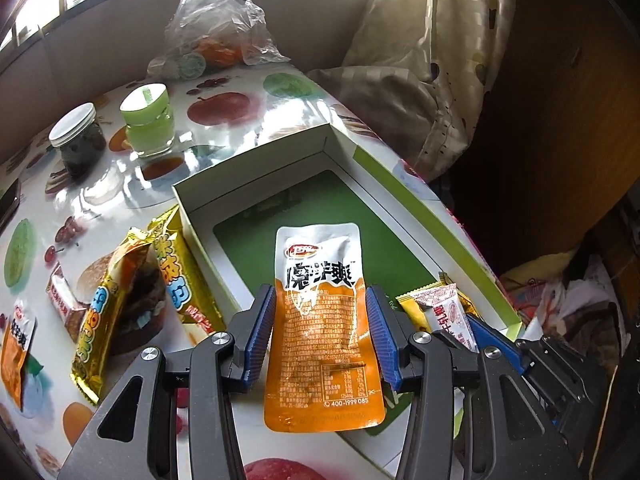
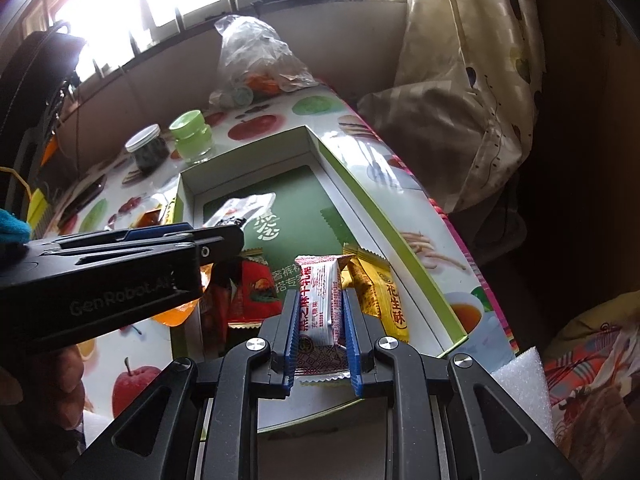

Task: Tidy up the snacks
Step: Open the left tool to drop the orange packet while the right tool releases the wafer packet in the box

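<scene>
My left gripper (image 1: 320,316) is shut on an orange and white sauce pouch (image 1: 320,332) and holds it over the near end of an open white box with a green floor (image 1: 320,204). My right gripper (image 2: 320,332) is shut on a red and white candy bar (image 2: 320,300) above the same box (image 2: 280,188). A yellow peanut candy packet (image 2: 376,292) and a red packet (image 2: 256,288) lie in the box. The left gripper's body (image 2: 120,276) crosses the right wrist view; the right gripper with its bar (image 1: 448,312) shows at the left view's right.
Yellow snack packs (image 1: 116,312), a small red and white packet (image 1: 64,300) and an orange pouch (image 1: 16,352) lie left of the box on the fruit-print tablecloth. A dark jar (image 1: 80,140), a green-lidded jar (image 1: 150,120) and a plastic bag (image 1: 220,20) stand behind. A curtain (image 1: 432,60) hangs right.
</scene>
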The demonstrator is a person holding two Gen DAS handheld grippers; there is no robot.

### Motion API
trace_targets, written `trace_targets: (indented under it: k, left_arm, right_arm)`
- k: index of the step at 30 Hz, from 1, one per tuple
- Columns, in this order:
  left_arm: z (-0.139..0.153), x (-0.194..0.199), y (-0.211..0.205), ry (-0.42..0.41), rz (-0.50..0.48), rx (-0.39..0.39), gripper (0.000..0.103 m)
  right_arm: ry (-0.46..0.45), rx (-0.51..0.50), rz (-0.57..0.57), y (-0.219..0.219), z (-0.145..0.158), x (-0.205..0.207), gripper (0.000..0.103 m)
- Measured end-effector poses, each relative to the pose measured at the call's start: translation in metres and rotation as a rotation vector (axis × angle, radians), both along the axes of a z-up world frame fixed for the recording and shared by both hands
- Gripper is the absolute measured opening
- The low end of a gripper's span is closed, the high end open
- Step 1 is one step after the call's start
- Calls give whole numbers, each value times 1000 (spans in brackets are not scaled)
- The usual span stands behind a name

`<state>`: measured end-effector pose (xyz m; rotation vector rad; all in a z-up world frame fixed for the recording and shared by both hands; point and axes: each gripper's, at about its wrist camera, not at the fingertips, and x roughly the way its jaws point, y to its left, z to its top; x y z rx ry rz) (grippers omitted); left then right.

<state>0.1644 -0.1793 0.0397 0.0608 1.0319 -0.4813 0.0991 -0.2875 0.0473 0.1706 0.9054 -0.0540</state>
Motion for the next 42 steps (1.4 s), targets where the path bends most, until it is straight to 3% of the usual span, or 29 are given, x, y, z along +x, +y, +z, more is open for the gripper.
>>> trace_targets:
  k: [15, 26, 32, 42]
  left_arm:
    - [-8, 9, -7, 27, -2, -8, 48]
    - [-8, 8, -6, 31, -12, -17, 51]
    - [-5, 4, -2, 20, -8, -29, 51]
    - [11, -8, 9, -24, 1, -40, 51]
  right_arm:
    - [-2, -20, 1, -1, -3, 3, 24]
    - [-14, -23, 6, 1, -2, 1, 36]
    - [-20, -37, 7, 5, 2, -1, 44]
    - [-28, -59, -2, 11, 6, -10, 47]
